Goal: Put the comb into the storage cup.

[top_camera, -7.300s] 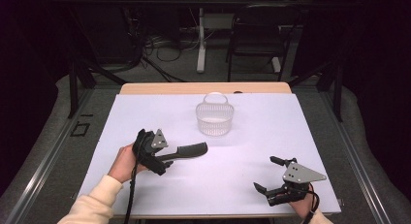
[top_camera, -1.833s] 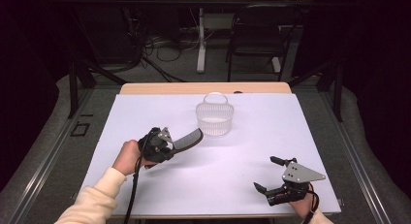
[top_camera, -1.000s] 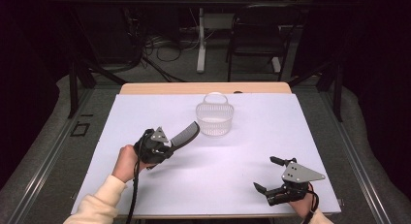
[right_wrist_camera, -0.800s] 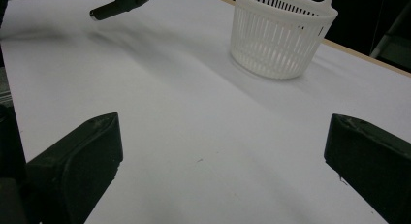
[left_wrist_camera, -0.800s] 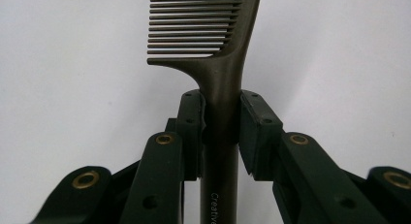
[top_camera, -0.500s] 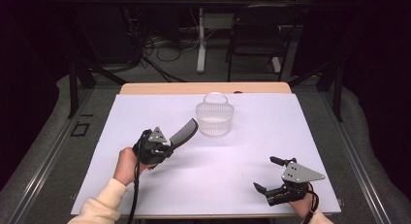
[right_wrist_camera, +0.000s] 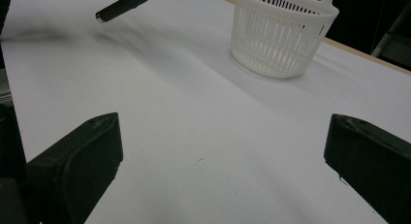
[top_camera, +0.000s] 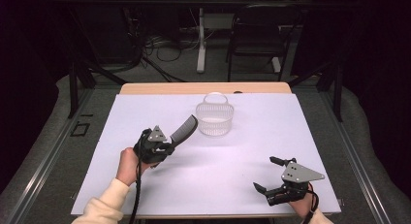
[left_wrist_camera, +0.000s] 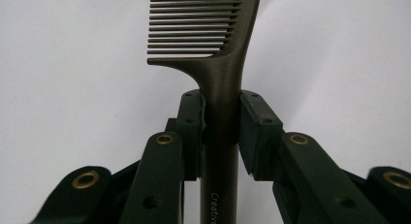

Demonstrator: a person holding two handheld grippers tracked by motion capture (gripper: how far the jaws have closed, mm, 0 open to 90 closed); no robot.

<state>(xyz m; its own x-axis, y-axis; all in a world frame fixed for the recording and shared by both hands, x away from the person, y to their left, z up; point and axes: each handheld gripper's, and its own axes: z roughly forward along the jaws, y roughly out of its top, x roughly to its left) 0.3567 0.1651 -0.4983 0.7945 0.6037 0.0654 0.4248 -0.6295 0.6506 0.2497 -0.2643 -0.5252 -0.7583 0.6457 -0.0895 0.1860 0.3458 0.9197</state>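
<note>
- The left gripper [top_camera: 170, 142] squeezes the handle of a dark comb [left_wrist_camera: 218, 59] between its two jaws. The comb's teeth stick out past the jaws.
- From above, the comb [top_camera: 183, 129] is lifted off the table and points toward the white basket [top_camera: 214, 118]. Its tip is just beside the basket.
- A hand [top_camera: 127, 165] holds this gripper over the left half of the table [top_camera: 242, 166].
- The right gripper [top_camera: 272, 174] sits near the table's front right corner. Its jaws are spread wide and hold nothing.
- The basket stands upright near the middle of the back edge.
</note>
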